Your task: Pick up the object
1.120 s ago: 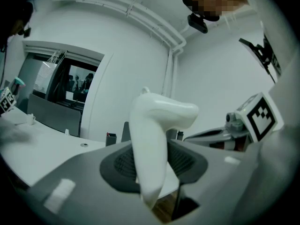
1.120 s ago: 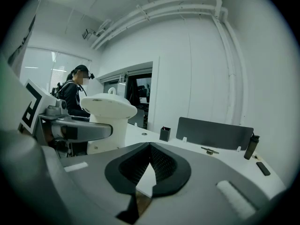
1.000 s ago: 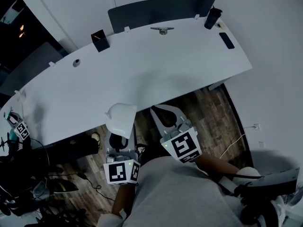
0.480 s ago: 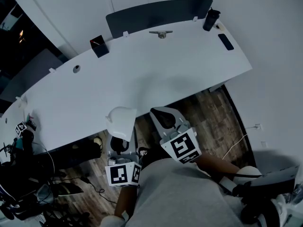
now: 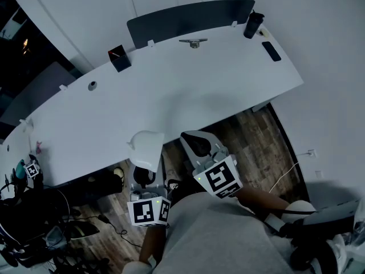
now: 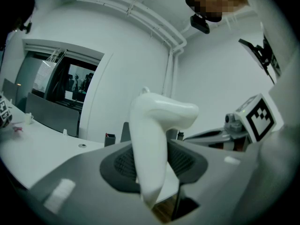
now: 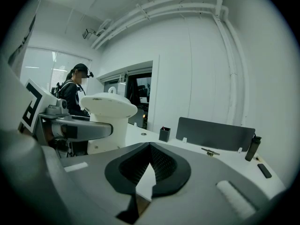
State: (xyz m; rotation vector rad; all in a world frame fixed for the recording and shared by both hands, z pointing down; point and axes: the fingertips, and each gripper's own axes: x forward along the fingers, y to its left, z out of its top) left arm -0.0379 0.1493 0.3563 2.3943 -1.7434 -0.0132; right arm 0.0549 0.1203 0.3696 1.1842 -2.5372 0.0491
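The white mushroom-shaped plastic object (image 5: 145,147), a broad rounded cap on a thick stem, stands upright with its stem between the fingers (image 6: 187,161) of the left gripper (image 5: 144,173). These fingers are about half open and press on the stem from both sides, so the object is held just left of the right fingers and level with the near edge of the tabletop. That long, curved white tabletop (image 5: 188,90) stretches away beyond both pairs of fingers, with a wood-plank floor (image 5: 251,141) below and to the right of them. A dark grey divider panel (image 5: 188,19) stands along the tabletop's far edge, well ahead of the fingertips. The right gripper (image 7: 150,146) is beside the left one, and its fingers (image 7: 168,165) are pressed together with nothing between them. In the right gripper view a person (image 7: 75,95) stands far off, left of the fingers and behind the object. A dark cylindrical bottle (image 5: 252,23) stands at the right end of the panel, far ahead and to the right of the right fingers. A dark square pen holder (image 5: 120,57) sits far ahead of the left fingers, near the panel's left end. A flat black slab (image 5: 272,51) lies near the bottle. A small metal piece (image 5: 194,41) rests just in front of the panel.
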